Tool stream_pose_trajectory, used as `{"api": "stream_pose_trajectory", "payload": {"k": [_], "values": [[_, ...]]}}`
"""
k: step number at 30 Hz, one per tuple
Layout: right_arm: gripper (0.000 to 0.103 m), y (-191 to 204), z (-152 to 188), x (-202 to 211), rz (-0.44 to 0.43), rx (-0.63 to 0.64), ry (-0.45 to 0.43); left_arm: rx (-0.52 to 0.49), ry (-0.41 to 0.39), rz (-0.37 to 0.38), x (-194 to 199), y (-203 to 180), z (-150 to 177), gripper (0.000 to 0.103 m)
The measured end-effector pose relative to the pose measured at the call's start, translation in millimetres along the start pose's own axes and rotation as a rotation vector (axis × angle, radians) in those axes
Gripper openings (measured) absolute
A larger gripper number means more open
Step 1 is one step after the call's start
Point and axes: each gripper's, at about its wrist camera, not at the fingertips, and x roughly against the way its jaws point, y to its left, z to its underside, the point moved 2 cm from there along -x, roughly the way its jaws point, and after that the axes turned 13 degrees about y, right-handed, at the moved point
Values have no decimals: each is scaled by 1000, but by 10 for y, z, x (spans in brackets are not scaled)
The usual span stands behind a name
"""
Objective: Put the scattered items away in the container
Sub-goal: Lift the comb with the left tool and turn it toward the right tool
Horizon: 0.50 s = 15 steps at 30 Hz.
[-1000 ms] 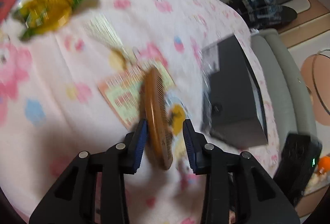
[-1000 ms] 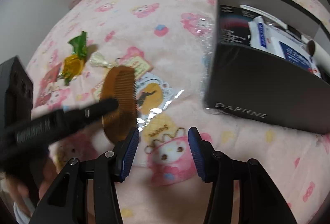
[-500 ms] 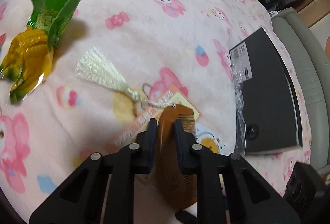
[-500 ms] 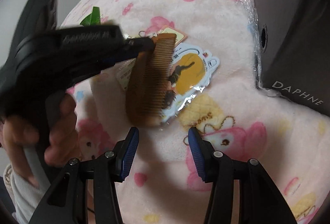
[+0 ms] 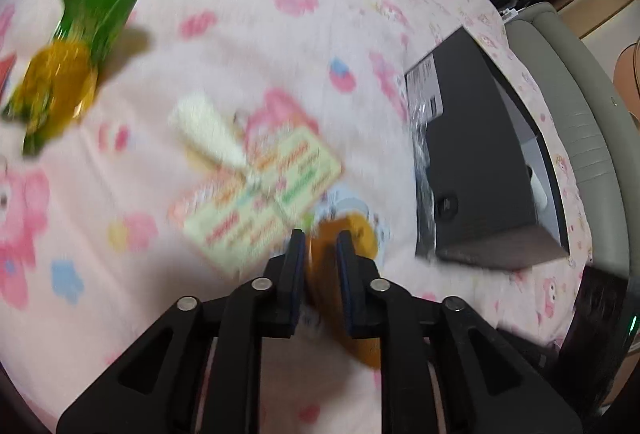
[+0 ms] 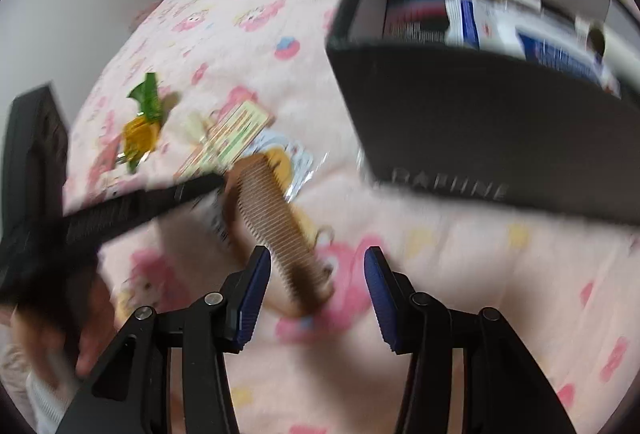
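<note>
Pink cartoon-print bed point(image 5: 248, 14); left claw point(image 5: 320, 246) clenched on wooden comb point(image 6: 276, 218); right claw point(image 6: 316, 274) spread wide, empty; black box point(image 6: 460, 122) at 1 o'clock.

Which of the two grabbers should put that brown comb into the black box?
Left. The left hand-held gripper is already shut on the comb; the right hand-held gripper is open and holds nothing. The box is open-topped.

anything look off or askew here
Only the wooden comb: the left hand-held gripper pinches it at one end, so it hangs tilted above the bedspread. The black box sits upright; nothing looks spilled or damaged.
</note>
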Motion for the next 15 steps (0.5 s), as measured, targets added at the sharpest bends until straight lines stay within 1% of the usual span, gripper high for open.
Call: {"api": "stream_pose_trajectory", "payload": {"k": [1, 2, 4, 6, 7, 9, 13, 15], "values": [[45, -21, 49, -30, -14, 3, 17, -15, -10, -14, -35, -21, -48, 16], [45, -36, 94, -88, -13, 7, 38, -23, -4, -22, -84, -27, -72, 16], [45, -55, 112, -202, -38, 0, 69, -27, 32, -28, -202, -21, -83, 16], [44, -80, 111, -299, -72, -16, 89, -33, 39, -25, -220, -23, -21, 16], [41, -102, 109, -305, -78, -24, 84, -38, 36, -35, -197, -28, 28, 16], [40, -152, 101, -266, -74, -35, 66, -26, 39, -42, -135, -1, 140, 17], [37, -253, 86, -186, -65, -57, 30, 1, 86, 24, -53, 73, 417, 17], [37, -303, 78, -146, -60, -68, 12, 5, 88, 39, -25, 72, 504, 17]]}}
